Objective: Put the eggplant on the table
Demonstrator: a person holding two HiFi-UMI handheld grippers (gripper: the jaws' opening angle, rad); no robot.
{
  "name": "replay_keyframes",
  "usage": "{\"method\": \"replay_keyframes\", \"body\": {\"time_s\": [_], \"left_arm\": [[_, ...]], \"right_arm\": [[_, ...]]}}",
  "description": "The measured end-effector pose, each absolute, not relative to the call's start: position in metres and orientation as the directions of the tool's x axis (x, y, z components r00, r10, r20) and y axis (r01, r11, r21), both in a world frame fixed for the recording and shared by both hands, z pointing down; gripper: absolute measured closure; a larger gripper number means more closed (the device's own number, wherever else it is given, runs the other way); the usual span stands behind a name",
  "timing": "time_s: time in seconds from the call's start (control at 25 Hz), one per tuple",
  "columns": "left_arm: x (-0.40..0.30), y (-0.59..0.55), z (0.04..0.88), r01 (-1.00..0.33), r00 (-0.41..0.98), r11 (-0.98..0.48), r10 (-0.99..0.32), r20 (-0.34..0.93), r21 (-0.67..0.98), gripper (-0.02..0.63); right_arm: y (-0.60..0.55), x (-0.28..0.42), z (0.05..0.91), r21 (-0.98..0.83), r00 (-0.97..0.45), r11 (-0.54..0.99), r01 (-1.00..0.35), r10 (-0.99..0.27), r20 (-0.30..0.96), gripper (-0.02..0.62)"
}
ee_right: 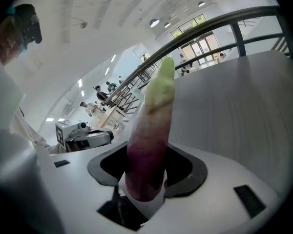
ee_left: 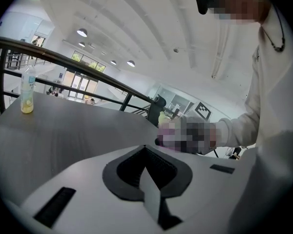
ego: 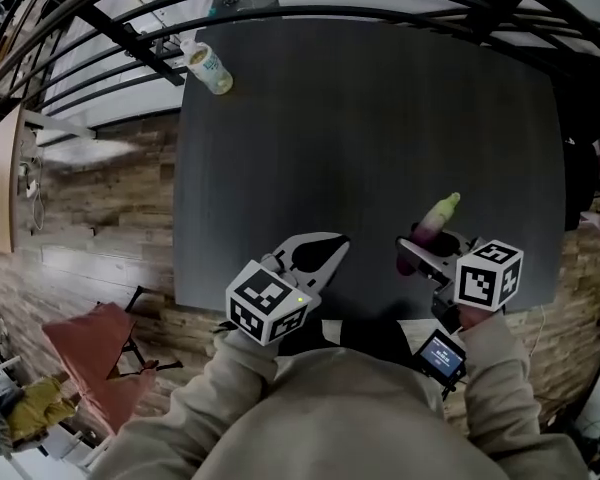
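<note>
The eggplant [ego: 436, 222] is purple at its base and pale green at its tip. My right gripper [ego: 420, 251] is shut on its purple end and holds it over the near right part of the dark table [ego: 380, 118]. In the right gripper view the eggplant [ee_right: 149, 140] stands up between the jaws of the right gripper [ee_right: 146, 168], its green tip pointing away over the table [ee_right: 244, 111]. My left gripper [ego: 335, 246] hangs over the table's near edge to the left, jaws together and holding nothing. In its own view the left gripper [ee_left: 145, 152] is closed to a point.
A clear bottle with yellow liquid [ego: 208, 68] lies at the table's far left corner and shows as a bottle [ee_left: 27, 89] in the left gripper view. A black railing [ego: 130, 38] runs past the far side. Wooden floor [ego: 90, 218] and a red cloth [ego: 100, 358] lie to the left.
</note>
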State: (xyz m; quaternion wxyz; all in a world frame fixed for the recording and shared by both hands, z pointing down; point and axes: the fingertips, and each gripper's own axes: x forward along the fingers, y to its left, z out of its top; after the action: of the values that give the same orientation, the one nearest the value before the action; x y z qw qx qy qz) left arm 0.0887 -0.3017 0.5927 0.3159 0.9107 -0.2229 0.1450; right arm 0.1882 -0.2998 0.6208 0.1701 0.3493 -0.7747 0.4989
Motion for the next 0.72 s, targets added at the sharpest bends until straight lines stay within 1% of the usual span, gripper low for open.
{"method": "replay_keyframes", "body": {"time_s": [0.2,0.36,0.48,0.72], "left_arm": [[0.092,-0.298,0.610,-0.501,0.857,-0.684,-0.302,0.418,0.531,0.604],[0.096,-0.294,0.618,-0.486,0.869,-0.689,-0.313,0.384,0.538,0.604],[0.095,-0.289,0.629,-0.489,0.867,-0.680,-0.307,0.393,0.547,0.604],[0.087,-0.277,0.653,-0.500,0.859,-0.642,-0.282,0.427,0.582,0.604]], "right_arm": [[-0.289,0.191,0.652,-0.668,-0.698,0.215,-0.713,-0.315,0.643,0.376],[-0.284,0.194,0.677,-0.686,-0.701,0.166,-0.708,-0.279,0.656,0.376],[-0.281,0.195,0.690,-0.692,-0.699,0.133,-0.710,-0.258,0.667,0.376],[-0.265,0.188,0.716,-0.648,-0.670,0.175,-0.742,-0.153,0.726,0.376]]}}
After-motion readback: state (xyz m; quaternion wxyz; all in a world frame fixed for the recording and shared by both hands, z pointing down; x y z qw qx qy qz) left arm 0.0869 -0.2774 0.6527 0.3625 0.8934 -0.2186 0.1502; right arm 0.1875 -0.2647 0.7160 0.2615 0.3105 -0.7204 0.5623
